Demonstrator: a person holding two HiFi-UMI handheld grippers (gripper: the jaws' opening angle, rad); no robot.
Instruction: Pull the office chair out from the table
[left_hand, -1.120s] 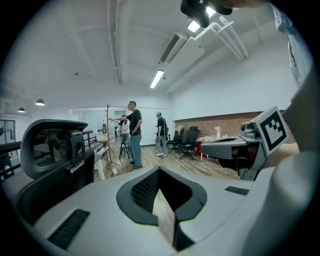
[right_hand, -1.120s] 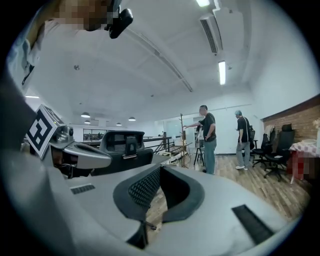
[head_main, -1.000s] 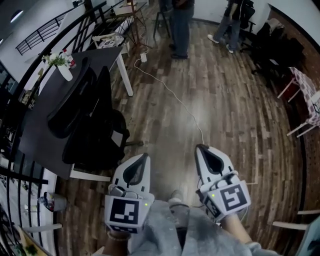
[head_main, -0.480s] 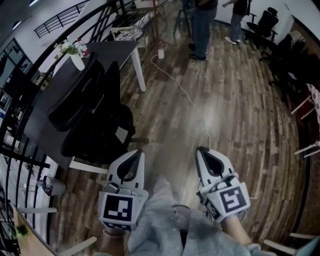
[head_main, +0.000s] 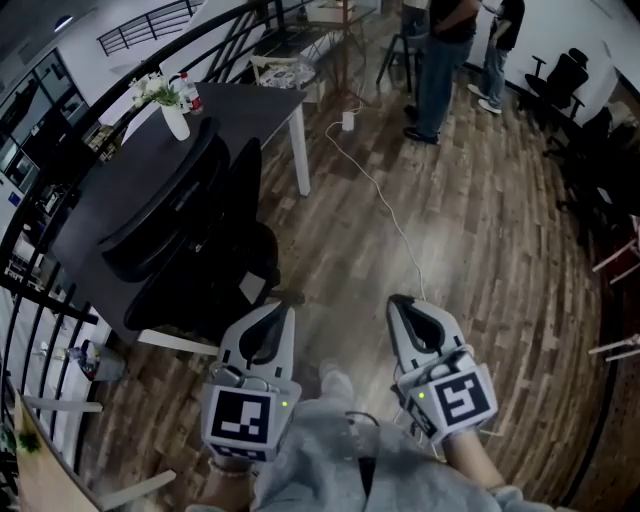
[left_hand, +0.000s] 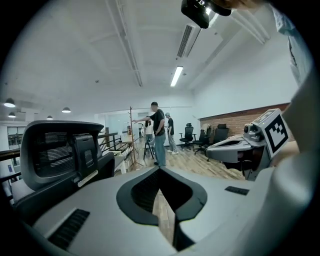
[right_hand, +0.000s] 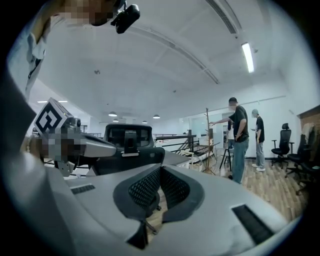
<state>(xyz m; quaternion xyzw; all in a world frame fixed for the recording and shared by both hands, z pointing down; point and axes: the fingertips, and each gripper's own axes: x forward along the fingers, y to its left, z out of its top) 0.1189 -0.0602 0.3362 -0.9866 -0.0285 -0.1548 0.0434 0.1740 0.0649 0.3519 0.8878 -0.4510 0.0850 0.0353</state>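
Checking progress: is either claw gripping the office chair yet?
No, the left claw and right claw are shut and empty, short of the office chair.

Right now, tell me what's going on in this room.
A person holds a gripper in each hand. The left gripper and right gripper are both shut and empty, held out over the wooden floor. The black office chair sits pushed in at the dark table, ahead on the left. Neither gripper touches it, so the pull has not begun. Two other people stand farther off.
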